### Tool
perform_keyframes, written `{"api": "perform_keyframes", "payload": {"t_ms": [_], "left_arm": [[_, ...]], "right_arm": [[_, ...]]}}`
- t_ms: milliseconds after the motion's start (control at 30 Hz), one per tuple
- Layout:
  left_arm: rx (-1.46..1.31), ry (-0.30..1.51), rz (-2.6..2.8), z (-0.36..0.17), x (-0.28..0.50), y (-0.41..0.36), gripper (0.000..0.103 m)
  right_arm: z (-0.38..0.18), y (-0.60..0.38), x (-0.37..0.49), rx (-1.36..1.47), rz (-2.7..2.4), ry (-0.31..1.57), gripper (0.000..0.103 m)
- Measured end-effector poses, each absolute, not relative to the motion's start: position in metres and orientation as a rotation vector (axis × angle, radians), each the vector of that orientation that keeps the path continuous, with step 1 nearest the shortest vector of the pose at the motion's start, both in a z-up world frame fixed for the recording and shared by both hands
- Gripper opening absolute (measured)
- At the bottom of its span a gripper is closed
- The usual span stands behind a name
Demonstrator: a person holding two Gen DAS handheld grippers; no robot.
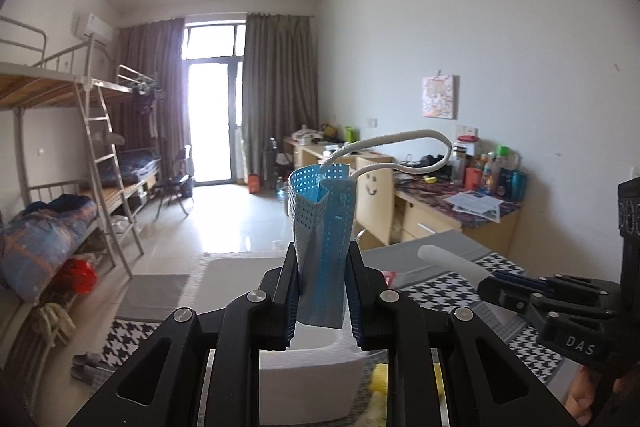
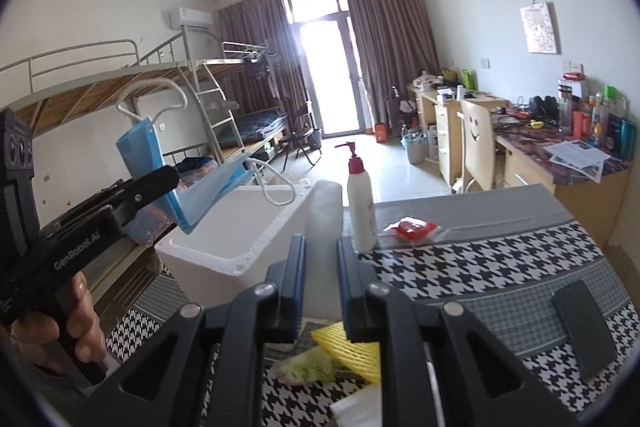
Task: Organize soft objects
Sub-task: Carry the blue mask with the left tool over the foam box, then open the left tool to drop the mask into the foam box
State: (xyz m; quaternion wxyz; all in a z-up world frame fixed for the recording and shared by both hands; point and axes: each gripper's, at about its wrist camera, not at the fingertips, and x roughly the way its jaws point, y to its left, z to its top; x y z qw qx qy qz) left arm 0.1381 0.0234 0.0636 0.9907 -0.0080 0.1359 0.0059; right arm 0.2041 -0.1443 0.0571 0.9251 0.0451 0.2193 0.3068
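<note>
Item 1: blue face mask (image 2: 148, 151), folded, clamped in the left gripper (image 1: 322, 291), whose jaws are closed onto its lower part; long axis roughly along the fingers, white ear loop (image 1: 412, 147) arching free beyond the top. In the right wrist view it hangs above the near-left rim of the white foam box (image 2: 240, 227), a second ear loop dangling toward the box opening.

Item 2: white foam sheet (image 2: 323, 223), rolled or folded (cannot tell which), pinched between the nearly closed jaws of the right gripper (image 2: 321, 283), pointing forward just beside the box's right wall.

Key relation: the box lies below and slightly ahead of the mask, so the left gripper is the nearer of the 2 to the opening; a short drop should land it inside.

Surroundings: houndstooth cloth (image 2: 460, 267) over the table, pump bottle (image 2: 360, 203), red packet (image 2: 414, 229), dark phone (image 2: 586, 327), yellow foam net (image 2: 352, 347)
</note>
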Motion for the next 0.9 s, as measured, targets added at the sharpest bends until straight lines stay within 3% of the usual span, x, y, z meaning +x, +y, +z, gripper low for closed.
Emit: {"api": "perform_keyframes", "payload": {"t_ms": [900], "left_arm": [[-0.035, 0.398, 0.144, 0.045, 0.177, 0.059, 0.022]], "right_arm": [[0.063, -0.077, 0.224, 0.018, 0.731, 0.496, 0.019]]}}
